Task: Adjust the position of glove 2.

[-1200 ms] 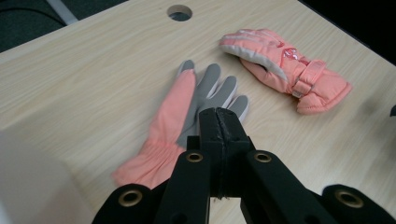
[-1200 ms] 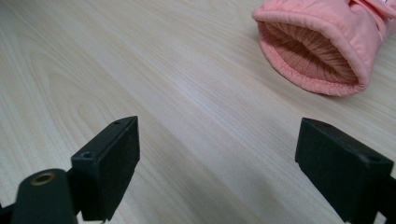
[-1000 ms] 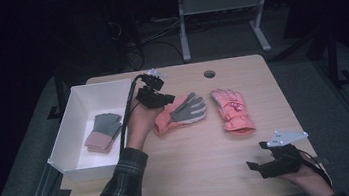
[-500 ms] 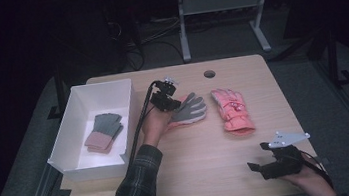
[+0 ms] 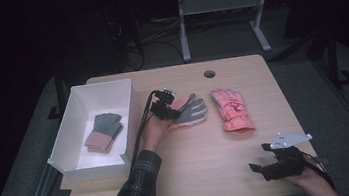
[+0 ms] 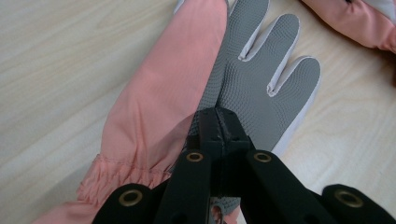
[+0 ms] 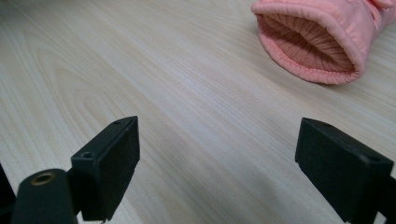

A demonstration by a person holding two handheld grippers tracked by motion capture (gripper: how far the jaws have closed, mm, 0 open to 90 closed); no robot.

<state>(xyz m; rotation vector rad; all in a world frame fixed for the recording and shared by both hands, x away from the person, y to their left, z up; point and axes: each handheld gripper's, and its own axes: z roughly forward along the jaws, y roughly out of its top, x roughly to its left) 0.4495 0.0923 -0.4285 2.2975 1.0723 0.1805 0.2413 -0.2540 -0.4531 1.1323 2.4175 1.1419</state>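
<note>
At the middle of the high view, the left gripper (image 5: 170,112) has its jaws pressed together over the grey-palmed glove (image 5: 190,112). The right gripper (image 5: 271,165), lower right, holds its jaws spread over bare table (image 5: 201,165).

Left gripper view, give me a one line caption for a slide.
Left gripper, jaws shut, pressed on the grey palm of a pink glove lying on the wooden table.

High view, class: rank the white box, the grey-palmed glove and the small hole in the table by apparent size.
1. white box
2. grey-palmed glove
3. small hole, farthest from the camera but plainly smallest.
</note>
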